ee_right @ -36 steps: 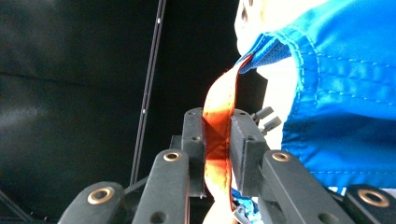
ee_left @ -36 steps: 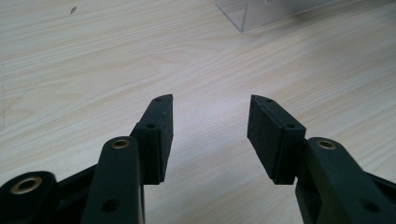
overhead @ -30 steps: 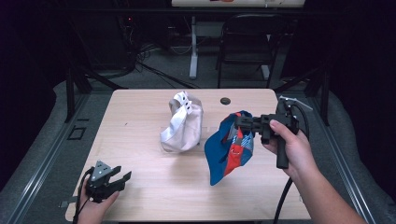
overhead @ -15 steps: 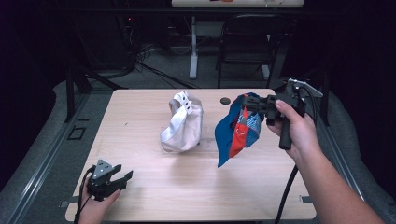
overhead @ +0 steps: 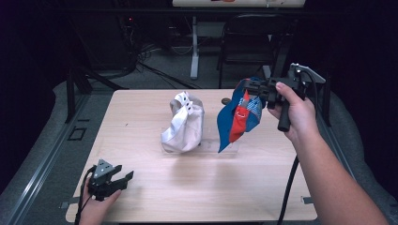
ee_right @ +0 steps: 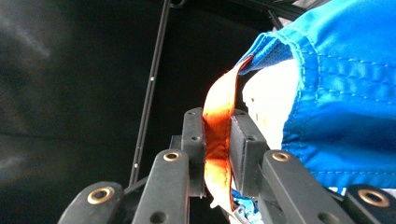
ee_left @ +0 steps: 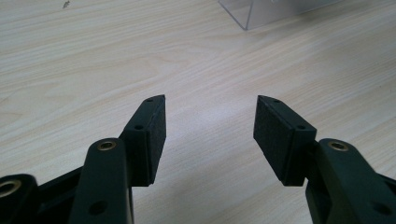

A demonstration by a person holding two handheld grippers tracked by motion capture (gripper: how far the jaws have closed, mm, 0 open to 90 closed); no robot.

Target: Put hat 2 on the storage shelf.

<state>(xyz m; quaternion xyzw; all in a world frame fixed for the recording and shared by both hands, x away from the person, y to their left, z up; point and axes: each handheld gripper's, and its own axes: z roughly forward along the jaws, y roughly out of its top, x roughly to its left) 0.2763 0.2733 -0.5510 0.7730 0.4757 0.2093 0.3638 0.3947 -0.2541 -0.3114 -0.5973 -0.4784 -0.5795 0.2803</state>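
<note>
Right gripper (overhead: 256,88) is pinching only the blue garment's (overhead: 234,119) orange edge (ee_right: 219,140), risking slip; left gripper (overhead: 123,178), jaws just opening, is idling empty.

Left claw (overhead: 123,178) rests low at the near left, jaws just opened wide, nothing between; right claw (overhead: 248,87) raised, arm outstretched, jaws clamped

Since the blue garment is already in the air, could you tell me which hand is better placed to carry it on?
Probably the right: the right gripper is shut on the blue garment; the left gripper rests open at the table's near corner.
</note>
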